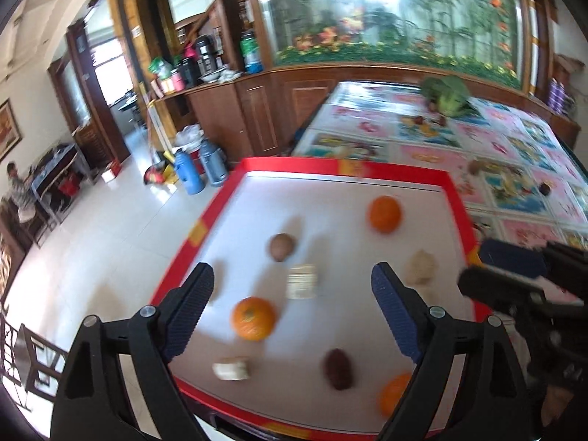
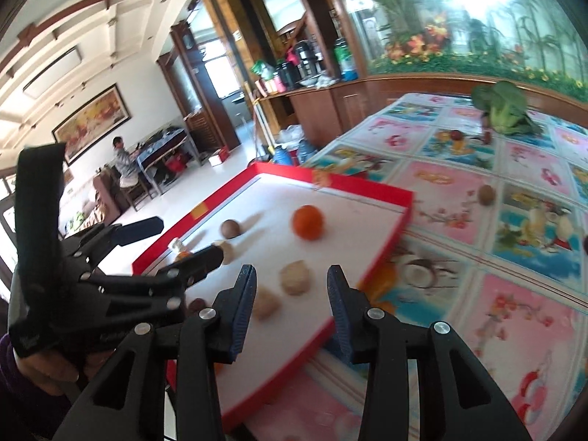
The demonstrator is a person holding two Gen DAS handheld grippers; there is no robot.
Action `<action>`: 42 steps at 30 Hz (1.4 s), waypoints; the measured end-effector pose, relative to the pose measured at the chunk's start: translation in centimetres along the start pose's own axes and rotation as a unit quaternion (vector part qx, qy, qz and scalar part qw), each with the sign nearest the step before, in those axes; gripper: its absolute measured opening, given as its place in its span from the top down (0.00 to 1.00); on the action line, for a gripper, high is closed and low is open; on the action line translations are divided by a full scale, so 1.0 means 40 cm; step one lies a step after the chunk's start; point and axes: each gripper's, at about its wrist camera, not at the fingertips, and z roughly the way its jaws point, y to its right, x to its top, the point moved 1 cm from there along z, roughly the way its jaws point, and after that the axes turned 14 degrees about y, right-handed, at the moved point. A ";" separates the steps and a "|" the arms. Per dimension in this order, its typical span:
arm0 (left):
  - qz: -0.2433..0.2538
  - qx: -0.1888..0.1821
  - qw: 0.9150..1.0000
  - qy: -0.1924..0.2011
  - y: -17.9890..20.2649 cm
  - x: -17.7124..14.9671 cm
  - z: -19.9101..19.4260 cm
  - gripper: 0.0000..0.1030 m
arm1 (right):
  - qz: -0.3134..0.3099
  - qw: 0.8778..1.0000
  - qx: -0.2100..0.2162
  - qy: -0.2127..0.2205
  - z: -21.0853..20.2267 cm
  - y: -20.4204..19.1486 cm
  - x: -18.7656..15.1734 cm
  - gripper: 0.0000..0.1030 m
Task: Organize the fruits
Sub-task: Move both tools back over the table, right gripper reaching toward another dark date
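Jaws on both sides are empty: the left gripper (image 1: pixel 292 286) stands wide apart above the tray (image 1: pixel 279 167), and the right gripper (image 2: pixel 292 275) is part-open with nothing between its pads. No earlier view is to hand, so only the present stance can be told.

Fruit lies scattered on the tray's white floor: an orange (image 1: pixel 384 214) near the far side, a second orange (image 1: pixel 253 318) between the left jaws in the picture though well below them, a third (image 1: pixel 395 393) at the near right, a brown fruit (image 1: pixel 282 247), a dark red one (image 1: pixel 337 368) and several pale lumps (image 1: pixel 421 266). More fruit sits loose on the bench (image 2: pixel 441 191), among it a kiwi (image 2: pixel 487 194) well apart from the tray, and a green leafy vegetable (image 2: pixel 505 108) at the far end.

The step in hand looks like choosing the next piece to gather. To do it well, I would pick one fruit standing clear of its neighbours, bring the jaws down squarely on either side of its widest part, and close gently, since round fruit rolls off a skewed pinch. The two grippers hang near each other over the tray, so one at a time is safer.

Much is blurred. The pale lumps cannot be named with any certainty, nor the dark fruit. The left gripper hides part of the tray's left side in the right wrist view, and the third orange is half covered by a jaw arm in the left view. Small dark items far off on the bench are too small to tell.
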 end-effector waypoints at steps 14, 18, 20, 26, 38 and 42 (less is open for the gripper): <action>0.065 -0.050 0.997 -0.002 0.191 0.034 -0.013 0.11 | 0.028 0.982 -0.185 0.025 -0.189 0.371 0.049 0.59; 0.083 -0.078 0.993 -0.003 0.257 0.046 -0.013 0.11 | 0.052 0.970 -0.238 0.009 -0.217 0.489 0.049 0.58; 0.090 -0.092 0.992 -0.001 0.290 0.057 -0.012 0.11 | 0.059 0.968 -0.246 0.004 -0.214 0.520 0.053 0.58; 0.100 -0.130 0.986 -0.004 0.393 0.094 0.010 0.10 | 0.044 0.965 -0.257 -0.002 -0.176 0.540 0.068 0.58; 0.110 -0.155 0.981 -0.032 0.493 0.092 0.047 0.10 | 0.032 0.963 -0.265 -0.026 -0.114 0.566 0.080 0.71; 0.108 -0.152 0.982 -0.037 0.514 0.107 0.065 0.10 | 0.037 0.963 -0.260 -0.052 -0.091 0.576 0.071 0.84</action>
